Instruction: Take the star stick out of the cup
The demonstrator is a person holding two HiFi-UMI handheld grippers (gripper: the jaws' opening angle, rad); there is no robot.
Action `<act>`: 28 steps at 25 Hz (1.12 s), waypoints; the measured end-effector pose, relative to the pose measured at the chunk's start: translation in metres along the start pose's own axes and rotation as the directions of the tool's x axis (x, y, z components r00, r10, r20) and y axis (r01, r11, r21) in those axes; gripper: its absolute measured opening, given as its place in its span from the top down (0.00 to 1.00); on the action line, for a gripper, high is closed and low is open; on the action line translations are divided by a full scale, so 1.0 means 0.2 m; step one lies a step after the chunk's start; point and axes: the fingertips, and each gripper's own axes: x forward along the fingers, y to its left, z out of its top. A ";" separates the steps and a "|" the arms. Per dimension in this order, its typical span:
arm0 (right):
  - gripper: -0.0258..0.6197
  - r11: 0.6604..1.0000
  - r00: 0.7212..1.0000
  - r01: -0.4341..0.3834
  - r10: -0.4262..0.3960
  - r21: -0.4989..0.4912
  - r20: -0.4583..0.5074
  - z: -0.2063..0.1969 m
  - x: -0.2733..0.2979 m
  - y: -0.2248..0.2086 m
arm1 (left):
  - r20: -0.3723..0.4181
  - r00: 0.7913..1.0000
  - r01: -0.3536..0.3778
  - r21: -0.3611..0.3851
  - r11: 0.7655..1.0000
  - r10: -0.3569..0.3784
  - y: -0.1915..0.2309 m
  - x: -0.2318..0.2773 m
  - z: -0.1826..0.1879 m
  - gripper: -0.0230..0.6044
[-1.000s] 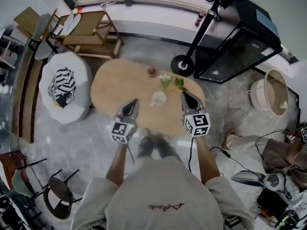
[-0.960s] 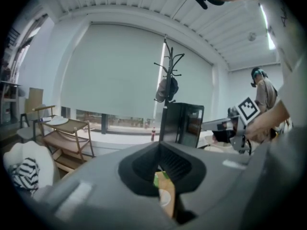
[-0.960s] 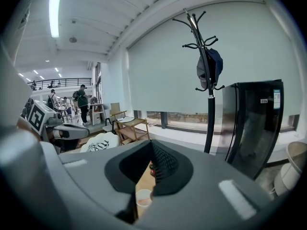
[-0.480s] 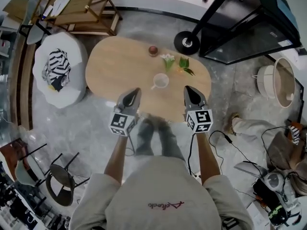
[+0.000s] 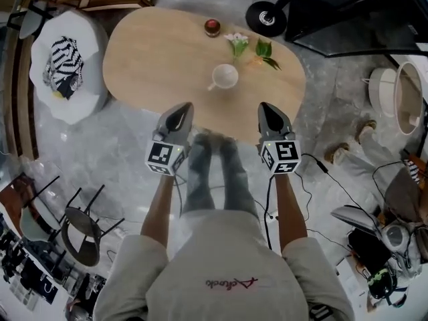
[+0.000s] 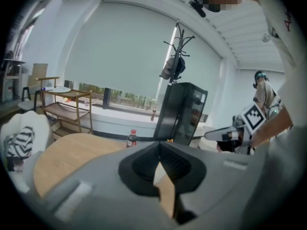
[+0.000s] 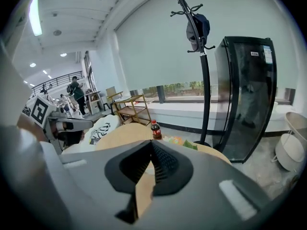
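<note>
A white cup stands near the middle of the oval wooden table. From above I cannot tell whether a stick is in it. Just beyond it are a white flower-like piece and green leaves. My left gripper and right gripper hang side by side at the table's near edge, short of the cup and to either side of it. In the left gripper view the jaws meet at the tip with nothing between them. The right gripper looks the same.
A red-capped bottle stands at the table's far side. A white pouffe with a striped cloth is to the left. A coat stand's round base, a black cabinet and a white basket lie beyond and to the right. Cables trail on the floor.
The head view has tipped further down, so the table now sits higher in the picture. Both grippers have sunk toward the table's near edge and stay shut.
</note>
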 end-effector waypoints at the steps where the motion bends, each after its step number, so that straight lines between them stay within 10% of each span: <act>1: 0.96 1.000 1.000 0.001 -0.001 0.004 -0.007 -0.05 0.01 0.00 | 0.000 1.000 -0.002 -0.005 1.000 0.002 0.01 0.01 -0.04 0.96; 28: 0.96 0.998 0.988 -0.050 0.056 0.043 -0.142 -1.08 0.30 0.03 | -0.056 0.998 0.011 -0.051 0.999 -0.014 0.09 0.25 -0.96 0.96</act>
